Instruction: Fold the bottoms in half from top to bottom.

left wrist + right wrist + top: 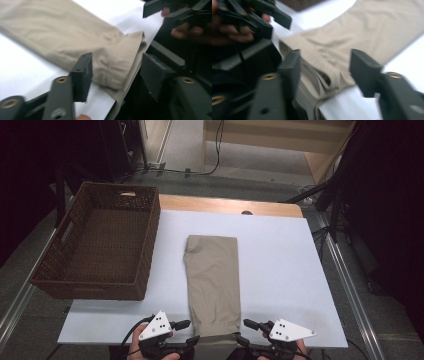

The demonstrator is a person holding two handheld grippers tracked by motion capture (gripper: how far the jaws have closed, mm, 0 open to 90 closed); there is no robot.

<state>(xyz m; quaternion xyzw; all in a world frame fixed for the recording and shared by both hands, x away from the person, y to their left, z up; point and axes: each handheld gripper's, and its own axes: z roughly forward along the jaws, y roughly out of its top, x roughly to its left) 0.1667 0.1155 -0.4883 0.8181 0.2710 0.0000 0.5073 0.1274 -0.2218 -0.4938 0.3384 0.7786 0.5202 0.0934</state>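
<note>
2 grippers at near edge of desk (280, 265), flanking near end of folded beige trousers (214, 280). Left gripper (189, 331) spread, jaws either side of hem corner, pads not pressing. Right gripper (244, 331) likewise spread around opposite corner. Trousers lie mid-desk, long strip running far-to-near, end drooping over near edge. Judged light, limp, layered cloth; slides on smooth white sheet. Best pinch: both near corners, through all layers. Wicker basket (52, 270) at left edge.

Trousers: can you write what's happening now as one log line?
trousers: folded, near end off table edge | left gripper: open | right gripper: open | basket: empty
</note>
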